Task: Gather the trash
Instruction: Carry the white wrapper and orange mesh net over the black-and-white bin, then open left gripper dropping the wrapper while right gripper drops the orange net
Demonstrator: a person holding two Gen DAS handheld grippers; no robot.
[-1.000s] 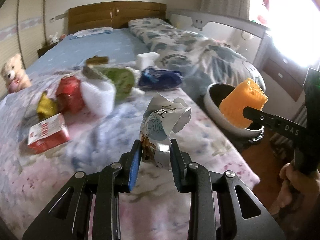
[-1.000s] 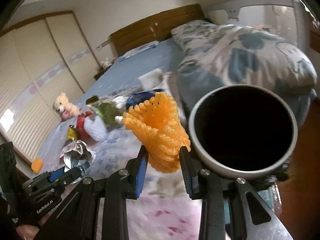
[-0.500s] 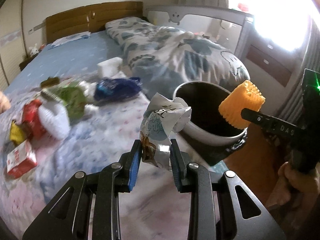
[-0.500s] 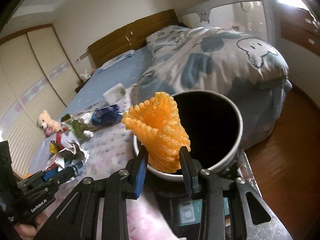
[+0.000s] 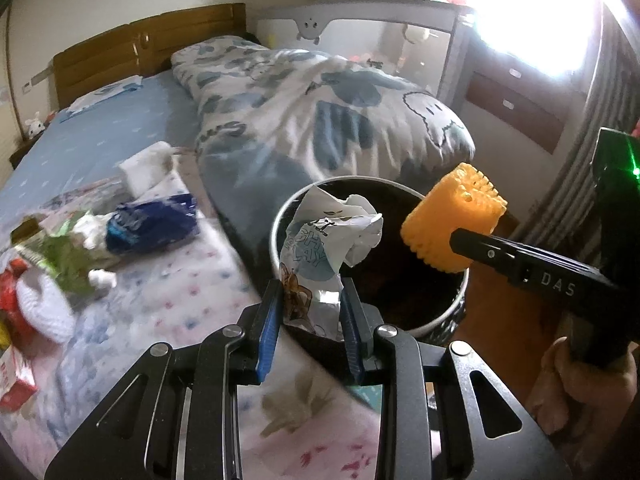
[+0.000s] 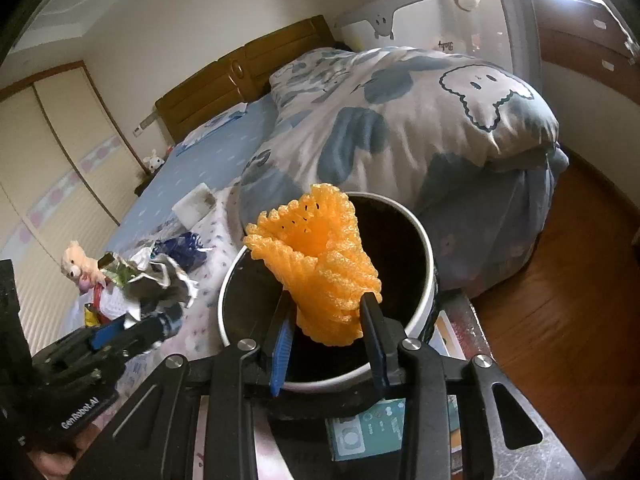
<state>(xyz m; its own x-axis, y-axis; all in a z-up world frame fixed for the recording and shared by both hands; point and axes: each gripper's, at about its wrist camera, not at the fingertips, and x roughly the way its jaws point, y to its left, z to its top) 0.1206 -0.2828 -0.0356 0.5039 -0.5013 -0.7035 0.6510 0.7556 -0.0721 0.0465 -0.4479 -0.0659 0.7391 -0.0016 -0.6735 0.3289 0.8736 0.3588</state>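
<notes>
The left gripper [image 5: 310, 312], its blue-padded jaws narrowly apart, is clamped on a crumpled white printed snack wrapper [image 5: 328, 256]; the wrapper stands up from the pads and hangs over the near rim of the round white-walled trash bin with a dark inside [image 5: 280, 216]; the gripper points forward and down, over the edge of the bed with a pale flowered sheet [image 5: 168, 288] where it meets the bin. The right gripper [image 6: 326, 338], jaws also only a little apart, is clamped on an orange foam mesh fruit sleeve [image 6: 320, 264]; the sleeve flares open above the pads and sits directly over the bin's dark mouth [image 6: 424, 240]; this gripper too tilts forward and down, and in the left wrist view it reaches in from the right, with a person's hand [image 5: 588, 376] wrapped around its black handle. The two grippers are near each other, side by side at the bin, not touching. On the bed behind lie more scraps: a crumpled dark blue plastic bag [image 5: 152, 220], a green wrapper [image 5: 64, 260], a red packet [image 5: 8, 292] and a white foam net [image 5: 44, 312], all blurred; a white box [image 5: 144, 168] lies further back beside a blue-and-white patterned duvet [image 5: 320, 120].
</notes>
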